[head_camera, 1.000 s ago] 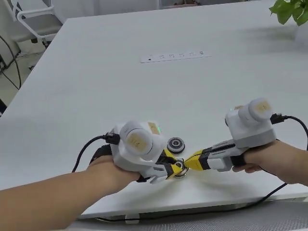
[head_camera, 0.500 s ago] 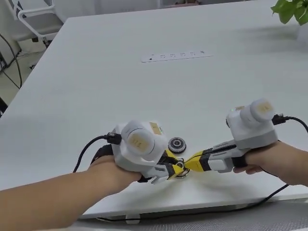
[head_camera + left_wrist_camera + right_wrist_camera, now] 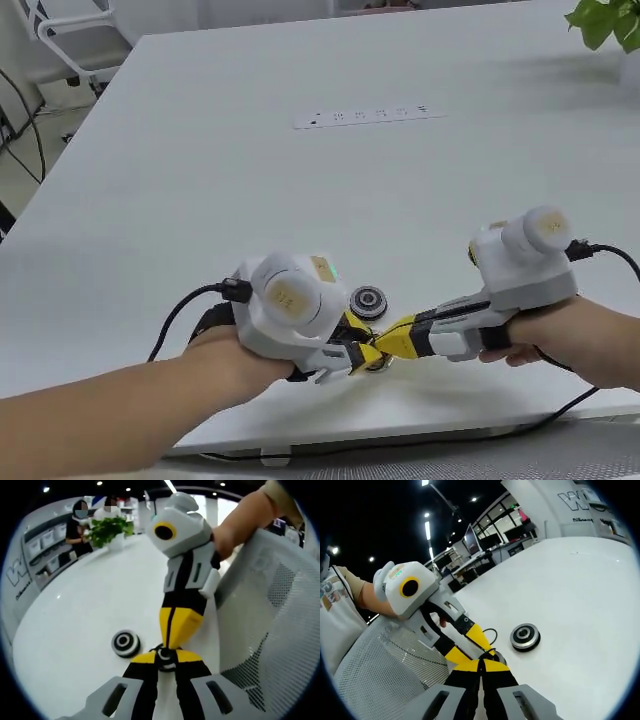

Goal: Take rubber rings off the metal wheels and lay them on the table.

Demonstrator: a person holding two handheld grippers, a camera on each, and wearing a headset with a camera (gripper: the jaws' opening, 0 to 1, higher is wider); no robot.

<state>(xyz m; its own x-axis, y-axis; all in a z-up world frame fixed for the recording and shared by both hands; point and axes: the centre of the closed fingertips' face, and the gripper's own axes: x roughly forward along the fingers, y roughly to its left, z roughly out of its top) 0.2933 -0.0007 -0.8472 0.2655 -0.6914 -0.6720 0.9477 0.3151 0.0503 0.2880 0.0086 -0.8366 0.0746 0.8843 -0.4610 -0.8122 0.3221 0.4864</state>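
Note:
A small metal wheel (image 3: 373, 357) (image 3: 165, 653) hangs just above the table's front edge, with my left gripper (image 3: 358, 352) (image 3: 166, 656) shut on it from both sides. My right gripper (image 3: 386, 347) (image 3: 480, 664) comes in from the right. Its yellow jaws are pressed together at the wheel's rim, apparently pinching the thin black rubber ring. In the right gripper view the held wheel (image 3: 499, 658) peeks out beside the yellow tips. A second wheel (image 3: 367, 301) (image 3: 125, 643) (image 3: 525, 636), with a black ring around it, lies flat on the white table (image 3: 250, 180) just behind the grippers.
A white power strip (image 3: 368, 116) lies mid-table, far from the grippers. A green plant (image 3: 605, 20) stands at the far right corner, and a chair (image 3: 70, 45) beyond the far left corner. A grey mesh chair back (image 3: 270, 630) sits close behind the table's front edge.
My right gripper has crept slightly left and down toward the held wheel. The left gripper and the wheel on the table have stayed put.

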